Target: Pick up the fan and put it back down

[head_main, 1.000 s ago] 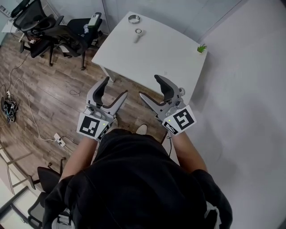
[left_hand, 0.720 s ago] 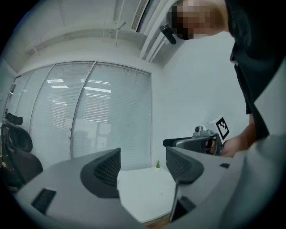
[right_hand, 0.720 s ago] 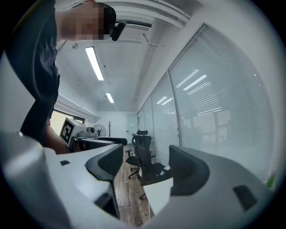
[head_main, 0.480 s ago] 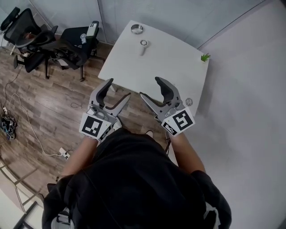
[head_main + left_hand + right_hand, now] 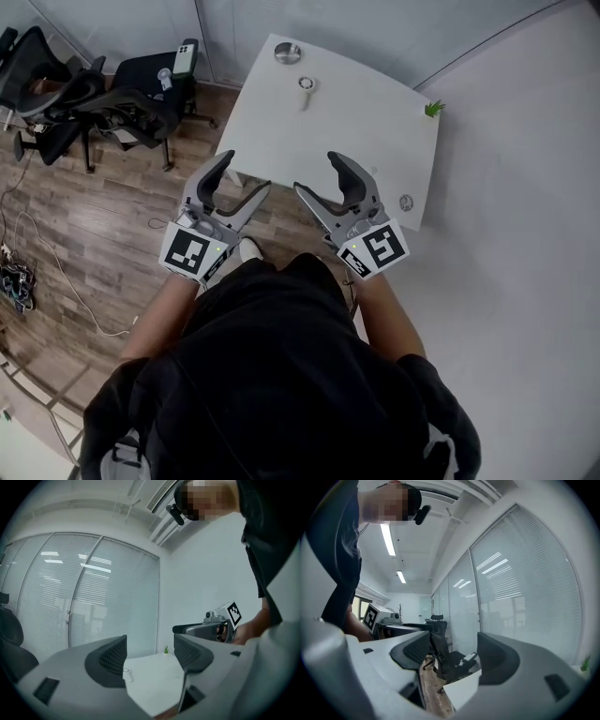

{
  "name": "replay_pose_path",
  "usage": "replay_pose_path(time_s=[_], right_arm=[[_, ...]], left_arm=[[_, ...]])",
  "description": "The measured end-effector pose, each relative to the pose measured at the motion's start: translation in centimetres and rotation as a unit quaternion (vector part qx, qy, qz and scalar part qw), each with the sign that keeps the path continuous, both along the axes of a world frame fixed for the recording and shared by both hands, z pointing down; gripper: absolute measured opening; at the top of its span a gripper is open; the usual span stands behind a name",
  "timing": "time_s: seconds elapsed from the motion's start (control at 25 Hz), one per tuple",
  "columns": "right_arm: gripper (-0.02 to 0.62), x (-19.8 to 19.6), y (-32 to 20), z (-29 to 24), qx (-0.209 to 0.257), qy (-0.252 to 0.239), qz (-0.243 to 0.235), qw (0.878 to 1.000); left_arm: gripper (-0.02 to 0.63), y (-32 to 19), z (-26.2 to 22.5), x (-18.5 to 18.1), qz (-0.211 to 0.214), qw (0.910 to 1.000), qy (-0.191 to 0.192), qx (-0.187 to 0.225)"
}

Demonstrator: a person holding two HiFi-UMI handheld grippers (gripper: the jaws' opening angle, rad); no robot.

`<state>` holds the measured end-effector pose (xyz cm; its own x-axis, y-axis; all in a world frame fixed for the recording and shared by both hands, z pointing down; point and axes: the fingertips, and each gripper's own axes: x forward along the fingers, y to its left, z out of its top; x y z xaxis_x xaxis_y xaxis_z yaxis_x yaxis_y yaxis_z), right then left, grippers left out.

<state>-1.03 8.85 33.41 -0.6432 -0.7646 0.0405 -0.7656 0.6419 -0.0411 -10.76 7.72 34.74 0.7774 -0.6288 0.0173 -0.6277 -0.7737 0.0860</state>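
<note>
A small white hand-held fan (image 5: 306, 90) lies on the far part of the white table (image 5: 356, 131); in the left gripper view the fan (image 5: 125, 673) is a tiny shape between the jaws, far off. My left gripper (image 5: 246, 173) hangs open over the floor just short of the table's near-left corner. My right gripper (image 5: 317, 174) is open above the table's near edge. Both are empty and well short of the fan. In the left gripper view the left gripper (image 5: 150, 656) faces the table (image 5: 154, 679). The right gripper (image 5: 453, 656) faces the table corner (image 5: 461, 688).
A round metal dish (image 5: 287, 52) sits at the table's far corner and a small green plant (image 5: 433, 109) at its right corner. A small round object (image 5: 406, 202) lies near the front right edge. Black office chairs (image 5: 103, 98) stand left on the wood floor; cables (image 5: 19, 281) trail there.
The table has drawn nearer in the head view. Both grippers stay open and empty, now closer to the table's near edge. The fan has not moved on the table.
</note>
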Motion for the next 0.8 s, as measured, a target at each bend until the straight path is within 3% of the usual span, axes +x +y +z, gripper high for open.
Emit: replay_pose_path(time_s=[0.44,0.8], right_arm=[[0.311,0.7,-2.0,1.2,-0.011,0.003,0.02,1.0],[0.31,4.2,-7.3,2.1,-0.012,-0.012,0.028,0.999]], left_arm=[[0.316,-2.8,0.8,0.6,0.015,0.9998,0.006,-0.008],[0.311,-7.6,0.2,4.1,0.025,0.9997,0.0,0.005]])
